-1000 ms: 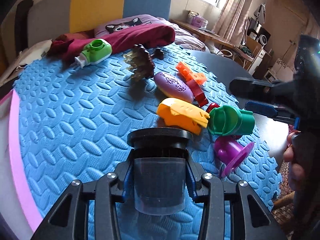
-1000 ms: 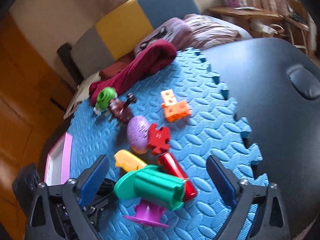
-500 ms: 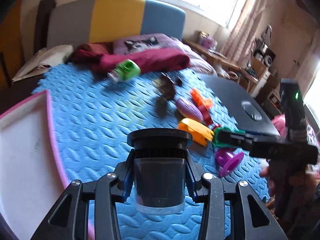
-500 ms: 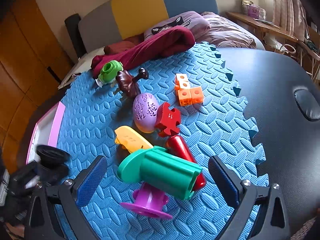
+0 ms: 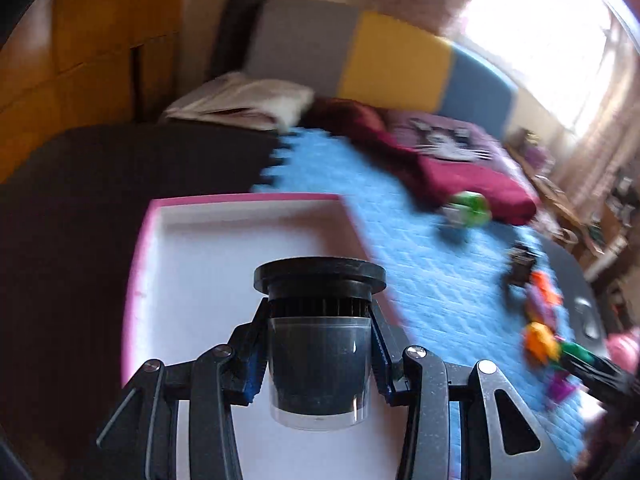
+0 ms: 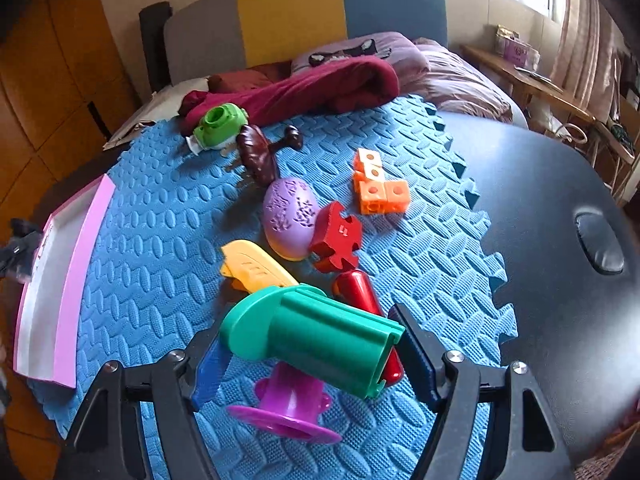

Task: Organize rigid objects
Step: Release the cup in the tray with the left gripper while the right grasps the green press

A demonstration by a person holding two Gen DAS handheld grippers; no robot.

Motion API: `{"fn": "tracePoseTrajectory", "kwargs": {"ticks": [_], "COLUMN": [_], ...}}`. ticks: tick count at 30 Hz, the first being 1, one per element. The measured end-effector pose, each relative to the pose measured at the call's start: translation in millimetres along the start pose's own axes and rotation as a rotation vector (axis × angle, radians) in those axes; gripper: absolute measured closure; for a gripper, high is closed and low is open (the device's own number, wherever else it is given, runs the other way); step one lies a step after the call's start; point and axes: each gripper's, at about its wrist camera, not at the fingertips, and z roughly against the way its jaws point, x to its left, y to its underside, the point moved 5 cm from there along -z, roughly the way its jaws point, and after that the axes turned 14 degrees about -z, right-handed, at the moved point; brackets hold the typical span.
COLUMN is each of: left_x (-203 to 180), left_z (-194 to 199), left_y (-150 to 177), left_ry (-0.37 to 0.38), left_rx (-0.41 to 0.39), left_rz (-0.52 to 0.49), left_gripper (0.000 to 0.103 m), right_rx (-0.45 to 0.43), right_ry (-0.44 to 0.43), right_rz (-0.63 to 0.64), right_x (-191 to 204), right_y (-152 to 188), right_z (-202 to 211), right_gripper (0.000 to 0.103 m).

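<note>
Up close, clear jar [image 5: 318, 364] w/ black flanged lid [image 5: 320, 274].

Left claw [image 5: 318, 354] now over pink tray [image 5: 240, 240], right claw [image 6: 310, 354] closing around green cylinder [image 6: 320, 332]

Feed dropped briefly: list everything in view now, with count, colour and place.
mat: 1, blue foam
tray: 1, white, pink rim, mat's left edge
jar: 1, clear, black cap, over tray
green cylinder: 1, near mat edge
flanged piece: 1, purple, under green cylinder
red cylinder: 1, behind green cylinder
yellow piece: 1, mid-mat
egg: 1, purple, mid-mat
puzzle piece: 1, red, beside egg
cubes: 4, orange, joined
brown toy: 1, far mat
green-white toy: 1, far mat
cloth: 1, maroon, behind mat
left tool: black, shut on jar
right tool: black, jaws just closing, pads against green cylinder
</note>
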Motion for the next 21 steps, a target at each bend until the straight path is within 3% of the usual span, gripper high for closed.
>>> {"fn": "tracePoseTrajectory", "kwargs": {"ticks": [5,13,15,21], "left_x": [47,73,76,67], "left_z": [-30,-52,-52,-17], "left_y": [0,-11,-13,-6], "left_ry": [-0.074,-0.154,-0.159,-0.217], "left_rx": [0.054,0.068,0.074,0.009], "left_rz": [0.07,0.073,0.081,0.069], "left_gripper": [0.059,0.058,0.043,0.033], "right_rx": [-0.024,-0.073,-0.078,-0.083], "right_ry": [0.009,0.012,0.01,0.014], "right_rz": [0.016,0.03,0.03,0.041], "right_x": [2,4,4,6], "right_y": [-2,-7,-7,-7], "right_z": [2,7,7,6], "right_gripper": [0.027,0.027,0.027,0.027]}}
